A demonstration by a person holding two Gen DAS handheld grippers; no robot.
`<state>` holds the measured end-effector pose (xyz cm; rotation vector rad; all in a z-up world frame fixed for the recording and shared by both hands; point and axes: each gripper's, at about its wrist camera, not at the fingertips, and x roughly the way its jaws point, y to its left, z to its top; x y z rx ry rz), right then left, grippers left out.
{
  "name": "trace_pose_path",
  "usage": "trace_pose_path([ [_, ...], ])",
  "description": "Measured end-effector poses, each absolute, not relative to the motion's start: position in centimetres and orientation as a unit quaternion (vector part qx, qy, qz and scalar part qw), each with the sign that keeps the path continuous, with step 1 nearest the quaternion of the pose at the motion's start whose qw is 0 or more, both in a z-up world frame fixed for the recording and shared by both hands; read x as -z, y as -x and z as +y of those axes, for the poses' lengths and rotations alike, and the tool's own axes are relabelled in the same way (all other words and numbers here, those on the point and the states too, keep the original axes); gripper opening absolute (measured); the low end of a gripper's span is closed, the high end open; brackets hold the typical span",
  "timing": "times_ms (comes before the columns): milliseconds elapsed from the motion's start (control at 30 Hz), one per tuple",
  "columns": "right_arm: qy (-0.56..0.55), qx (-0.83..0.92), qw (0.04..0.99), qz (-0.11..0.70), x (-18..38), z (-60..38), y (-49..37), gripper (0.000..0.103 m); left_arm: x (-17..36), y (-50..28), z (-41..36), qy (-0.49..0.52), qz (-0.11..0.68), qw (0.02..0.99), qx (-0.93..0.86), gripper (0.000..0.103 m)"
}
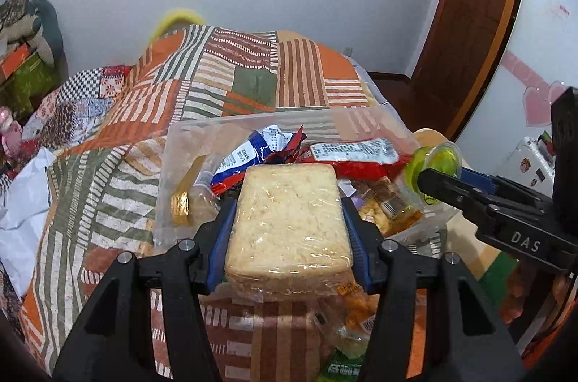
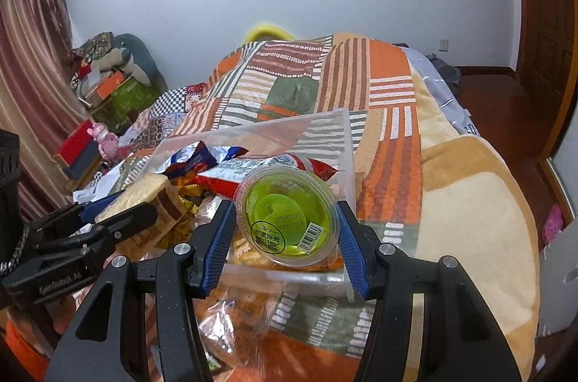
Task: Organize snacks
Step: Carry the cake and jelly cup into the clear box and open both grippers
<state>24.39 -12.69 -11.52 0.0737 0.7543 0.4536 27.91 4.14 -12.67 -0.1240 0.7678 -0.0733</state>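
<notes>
My left gripper (image 1: 289, 230) is shut on a plastic-wrapped slab of bread (image 1: 289, 219) and holds it over a clear plastic bin (image 1: 231, 123) of snacks on the bed. My right gripper (image 2: 287, 234) is shut on a green jelly cup (image 2: 287, 214), held over the same bin (image 2: 346, 143). The jelly cup (image 1: 435, 165) and right gripper show at the right of the left wrist view; the bread (image 2: 144, 190) and left gripper show at the left of the right wrist view. Red and blue snack packets (image 1: 346, 154) lie in the bin.
The bin sits on a striped orange, green and brown blanket (image 1: 253, 74). Loose snack bags (image 1: 346, 313) lie in front of the bin. A beige blanket (image 2: 469, 201) lies to the right. Boxes and soft toys (image 2: 112, 82) stand by the curtain at left; a wooden door (image 1: 480, 2) is at right.
</notes>
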Motion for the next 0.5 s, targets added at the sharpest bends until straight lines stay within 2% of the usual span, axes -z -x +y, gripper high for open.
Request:
trace_pose_path([
  [200,-0.015,-0.219,0.900,0.376,12.1,-12.0,-24.0,0.054,12.8,-27.9,3.5,0.044,0.379,0.924,0.029,0.057],
  [333,-0.003,-0.224,0.901,0.372,11.5,-12.1,-23.1,0.055,12.0,-27.0,3.7,0.042,0.369,0.928,0.021,0.068],
  [500,0.001,-0.233,0.902,0.364,10.7,-12.6,-21.7,0.058,10.4,-25.1,4.1,0.041,0.351,0.935,0.018,0.074],
])
